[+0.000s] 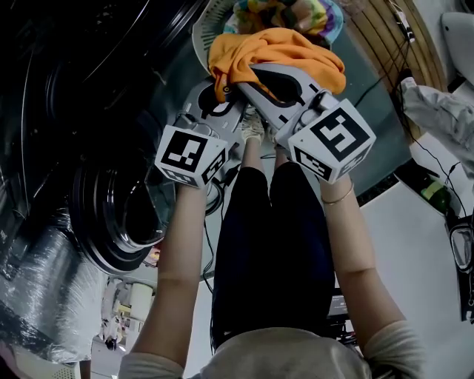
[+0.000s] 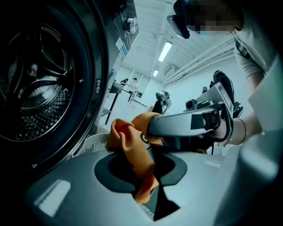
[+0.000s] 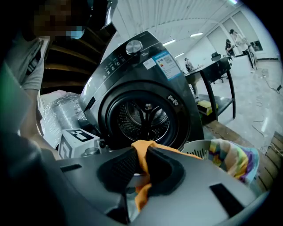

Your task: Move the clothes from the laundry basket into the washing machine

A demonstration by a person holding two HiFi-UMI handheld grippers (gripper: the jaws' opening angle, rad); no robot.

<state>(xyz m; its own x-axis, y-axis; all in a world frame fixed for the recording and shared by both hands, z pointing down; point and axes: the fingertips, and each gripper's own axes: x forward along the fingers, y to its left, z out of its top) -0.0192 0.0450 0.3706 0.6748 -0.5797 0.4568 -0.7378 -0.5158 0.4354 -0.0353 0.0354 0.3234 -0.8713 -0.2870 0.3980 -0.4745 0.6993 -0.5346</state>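
Left gripper [image 2: 142, 173] and right gripper [image 3: 141, 170] both pinch the orange garment [image 1: 278, 55] above the laundry basket [image 1: 201, 33], the washing machine [image 3: 143, 117] looks empty, and multicoloured clothes [image 1: 296, 13] wait.

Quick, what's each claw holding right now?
Left claw: closed on the orange cloth.
Right claw: closed on the same orange cloth.
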